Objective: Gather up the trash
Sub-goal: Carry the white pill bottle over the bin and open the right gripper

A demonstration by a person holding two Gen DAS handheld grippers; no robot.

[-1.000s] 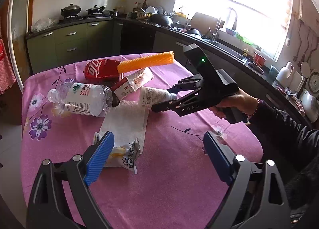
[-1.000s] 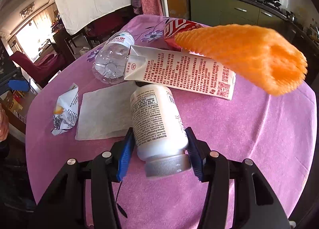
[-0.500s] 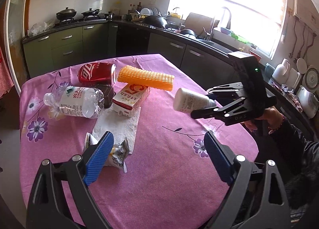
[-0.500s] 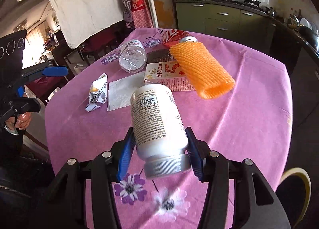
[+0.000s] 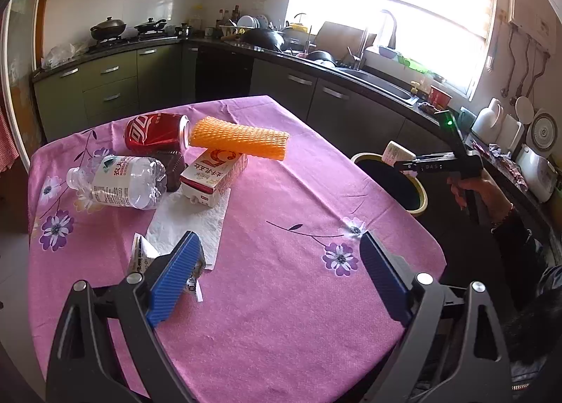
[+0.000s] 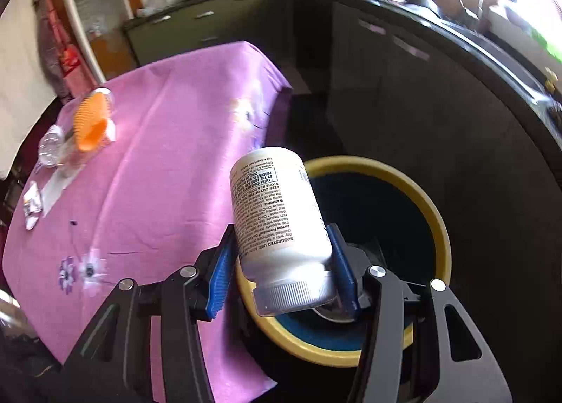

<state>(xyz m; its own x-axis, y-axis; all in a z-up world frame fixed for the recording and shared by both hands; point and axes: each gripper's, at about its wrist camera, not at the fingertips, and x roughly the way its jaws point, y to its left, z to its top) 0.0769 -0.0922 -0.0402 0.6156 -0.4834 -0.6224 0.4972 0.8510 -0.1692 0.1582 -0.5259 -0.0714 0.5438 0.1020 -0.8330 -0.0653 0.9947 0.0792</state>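
Observation:
My right gripper (image 6: 281,259) is shut on a white pill bottle (image 6: 277,217), cap toward the camera, held over the yellow-rimmed trash bin (image 6: 435,213) beside the table. The left wrist view shows that same right gripper (image 5: 404,162) with the pill bottle (image 5: 395,153) above the trash bin (image 5: 419,206). My left gripper (image 5: 277,276) hangs open over the pink tablecloth (image 5: 281,280), near a crumpled wrapper (image 5: 140,259). On the table lie a red can (image 5: 154,132), an orange foam net (image 5: 242,138), a clear plastic bottle (image 5: 119,182), a carton (image 5: 214,174) and a white napkin (image 5: 189,224).
Dark kitchen cabinets and a counter with a sink (image 5: 379,80) run along the far side and right. A person's hand (image 5: 481,192) holds the right gripper. The table edge (image 6: 260,143) lies just left of the bin.
My right gripper lifted the pill bottle off the table, swung it right past the table edge and rolled, now over the bin. The left gripper barely shifted.

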